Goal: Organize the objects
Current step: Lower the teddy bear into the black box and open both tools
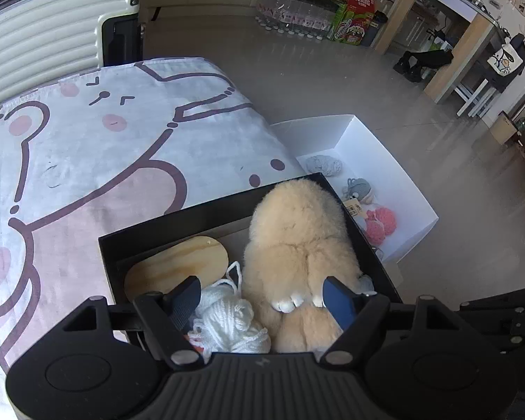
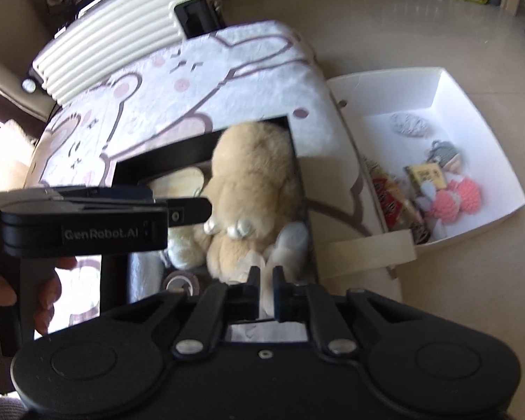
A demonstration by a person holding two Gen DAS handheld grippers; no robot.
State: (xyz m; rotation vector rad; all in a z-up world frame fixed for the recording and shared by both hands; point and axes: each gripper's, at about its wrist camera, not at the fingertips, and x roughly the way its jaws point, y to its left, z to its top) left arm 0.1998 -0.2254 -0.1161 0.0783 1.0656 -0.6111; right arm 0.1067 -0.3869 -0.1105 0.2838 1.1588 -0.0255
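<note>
Below the left wrist camera, the left gripper (image 1: 262, 299) hangs with fingers apart over the black rectangular box (image 1: 178, 217), straddling a fluffy beige plush toy (image 1: 297, 241) and white yarn ball (image 1: 227, 322). At two o'clock sits a white cardboard box (image 1: 385, 150). From the right wrist camera, the right gripper (image 2: 266, 280) has its fingers together on a pale fabric strip (image 2: 267, 297) at the plush toy's six o'clock.

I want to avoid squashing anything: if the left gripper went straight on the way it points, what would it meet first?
Most likely the beige plush toy in the black box, with the white yarn beside it; the left gripper is open above both, depth unclear.
</note>
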